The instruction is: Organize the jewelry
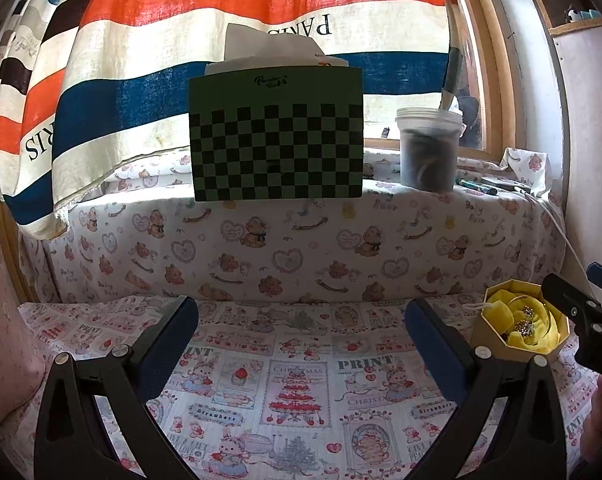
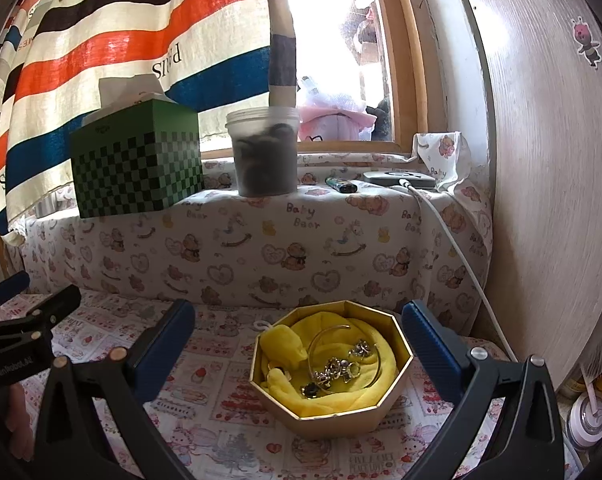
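The box (image 2: pixel 333 364) sits on the printed cloth (image 2: pixel 221 400), in front of the right tongs (image 2: pixel 297 344) and between the lines of their two fingers, nothing touching it. It is an open octagonal card box lined with soft yellow fabric (image 2: pixel 325 344). Inside lie a thin gold bangle (image 2: pixel 321 334) towards 12 o'clock, a cluster of rings (image 2: pixel 341 366) at the centre, and a dark-stoned piece (image 2: pixel 311 390) near 7 o'clock.

These pieces look light, hard, smooth and small. They would likely slip from flat pads and could snag each other, since rings and bangle overlap. The bangle's raised arc at 11 o'clock seems the easiest hold. The rings would need a pinch across the band, pressing slightly into the yielding fabric. The box itself is probably light enough to slide if nudged.

The right tongs are spread wide and hold nothing. The left tongs (image 1: pixel 301 320) are likewise wide apart and hold nothing, hovering over bare cloth, with the box at their 3 o'clock.
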